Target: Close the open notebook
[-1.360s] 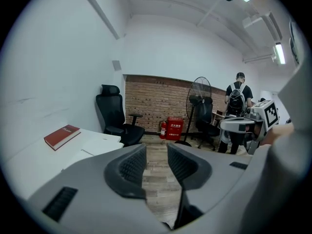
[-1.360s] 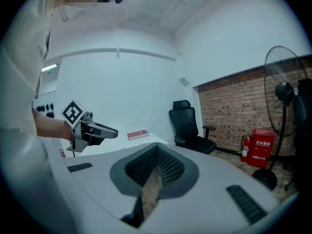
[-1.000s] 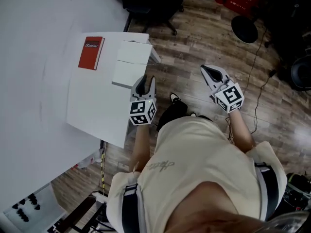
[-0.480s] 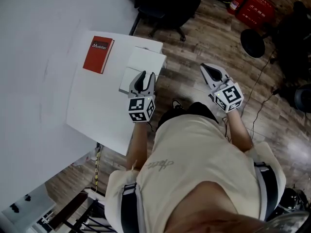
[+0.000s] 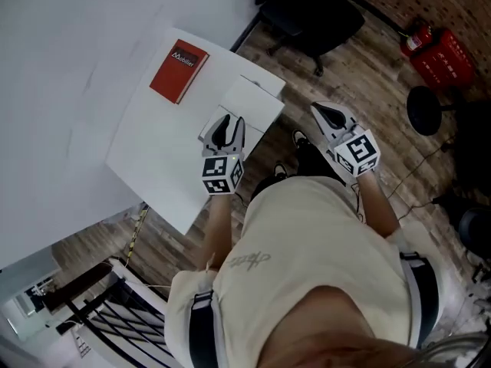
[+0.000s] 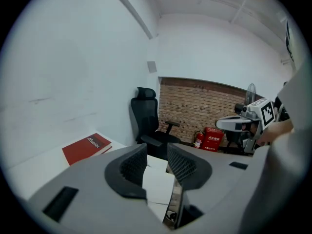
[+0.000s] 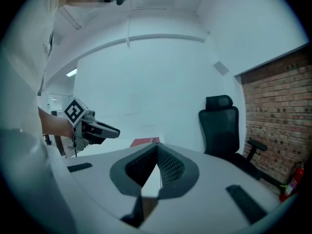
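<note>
The open notebook [image 5: 255, 103] lies white and blank-paged at the table's right edge, beyond a red book [image 5: 178, 71]. My left gripper [image 5: 228, 123] hovers over the notebook's near page, jaws open with nothing between them. In the left gripper view the notebook [image 6: 158, 183] shows through the gap of the left gripper [image 6: 157, 152], and the red book [image 6: 87, 148] lies to the left. My right gripper [image 5: 322, 111] hangs over the wooden floor, right of the table, jaws shut and empty. In the right gripper view the right gripper [image 7: 157, 151] points towards the left gripper [image 7: 90, 128].
The white table [image 5: 161, 167] stands against a white wall. A black office chair [image 5: 311, 14] sits beyond the table's corner. Red fire-extinguisher gear [image 5: 441, 52] and a black stool [image 5: 430, 110] stand on the wooden floor at the right.
The left gripper has moved forward from the table's edge to over the notebook's near page. The right gripper stays beside the table. The head view has swung, shifting the table in the picture.
</note>
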The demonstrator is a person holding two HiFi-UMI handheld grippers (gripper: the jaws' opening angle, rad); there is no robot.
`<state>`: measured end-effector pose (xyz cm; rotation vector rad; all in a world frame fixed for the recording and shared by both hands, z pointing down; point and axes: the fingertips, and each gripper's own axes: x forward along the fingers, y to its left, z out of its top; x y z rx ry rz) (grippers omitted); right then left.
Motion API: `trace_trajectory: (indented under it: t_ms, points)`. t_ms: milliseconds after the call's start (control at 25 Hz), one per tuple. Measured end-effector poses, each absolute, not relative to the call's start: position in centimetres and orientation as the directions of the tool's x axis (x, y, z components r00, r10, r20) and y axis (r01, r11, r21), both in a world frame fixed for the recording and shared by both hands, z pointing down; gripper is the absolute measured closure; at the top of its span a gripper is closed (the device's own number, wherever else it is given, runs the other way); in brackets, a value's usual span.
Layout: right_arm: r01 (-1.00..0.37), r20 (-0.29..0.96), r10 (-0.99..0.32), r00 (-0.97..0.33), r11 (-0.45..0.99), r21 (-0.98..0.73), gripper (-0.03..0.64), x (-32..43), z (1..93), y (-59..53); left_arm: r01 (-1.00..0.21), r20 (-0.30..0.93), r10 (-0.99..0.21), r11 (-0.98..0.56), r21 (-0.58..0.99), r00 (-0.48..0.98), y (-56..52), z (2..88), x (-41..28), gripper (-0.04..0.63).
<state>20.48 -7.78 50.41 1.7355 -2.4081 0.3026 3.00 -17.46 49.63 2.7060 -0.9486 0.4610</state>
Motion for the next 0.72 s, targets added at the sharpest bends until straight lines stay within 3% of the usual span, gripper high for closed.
trace_trajectory:
  t_ms: [400, 720]
  points:
    - [-0.801, 0.19, -0.784, -0.59, 0.598, -0.022, 0.609, 20.4, 48.4, -19.3, -0.82, 0.339, -0.752, -0.556, 0.137, 0.566, -22.6, 47.6, 2.9, 0.456]
    - [-0.623, 0.214, -0.602, -0.77, 0.781, -0.046, 0.609, 15.8, 49.9, -22.0, -0.949, 0.357, -0.879, -0.297, 0.109, 0.316, -21.1, 48.1, -3.5, 0.456]
